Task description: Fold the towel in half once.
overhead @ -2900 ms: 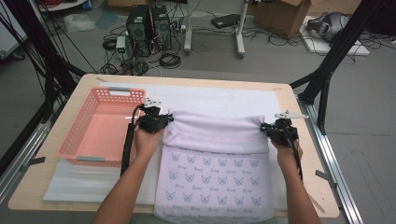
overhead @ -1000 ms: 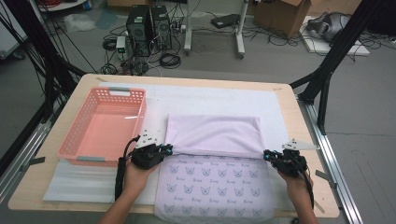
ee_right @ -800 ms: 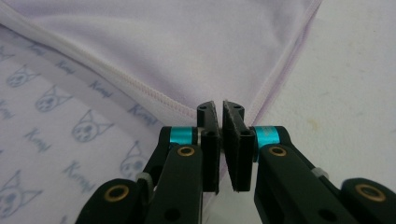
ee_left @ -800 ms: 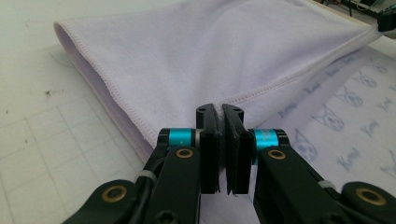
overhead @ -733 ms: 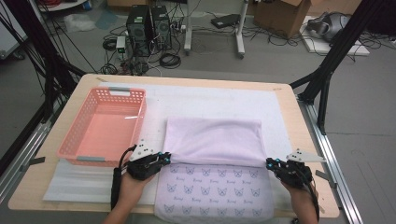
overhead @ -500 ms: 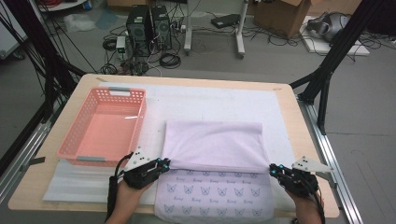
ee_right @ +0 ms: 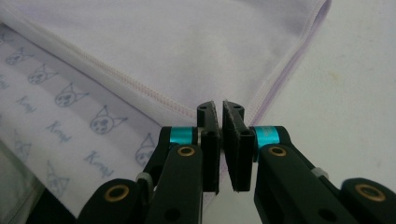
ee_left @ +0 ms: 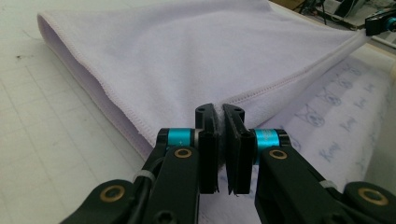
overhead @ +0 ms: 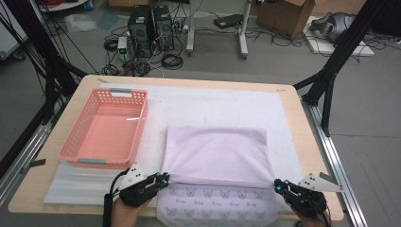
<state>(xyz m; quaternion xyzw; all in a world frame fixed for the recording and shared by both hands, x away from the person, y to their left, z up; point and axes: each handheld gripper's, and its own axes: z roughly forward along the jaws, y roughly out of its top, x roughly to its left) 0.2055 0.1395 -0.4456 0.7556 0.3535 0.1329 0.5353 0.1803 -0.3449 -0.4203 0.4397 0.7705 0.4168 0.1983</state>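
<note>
- At the table's near edge, the left gripper (overhead: 163, 179) and the right gripper (overhead: 277, 185) each pinch a corner of a pale lilac towel (overhead: 217, 156); both have drawn back toward the person since a second ago, when they stood farther up the table.
- In the left gripper view the jaws are pressed together on the stitched hem, a sliver of cloth caught between the pads (ee_left: 219, 140); the right gripper view shows the same grip on the opposite corner (ee_right: 219, 135).
- The plain upper layer now reaches nearer the front edge than before, leaving a narrower band of the printed underside (overhead: 217, 204) uncovered.
- The person's hands are largely cut off by the bottom of the high view, as is the towel's nearest margin.
- The cloth is soft and matte, with a raised seam along its edge; the exposed strip carries rows of small blue cat-face drawings and script lettering too small to read.
- The towel lies on a white gridded mat (overhead: 213, 106) covering the wooden table (overhead: 302, 142).
- A salmon-pink plastic basket (overhead: 75, 142) with latticed walls sits just left of the towel, apart from it.
- Beyond the table, computer towers (overhead: 149, 23) and tangled cables sit on the floor.
</note>
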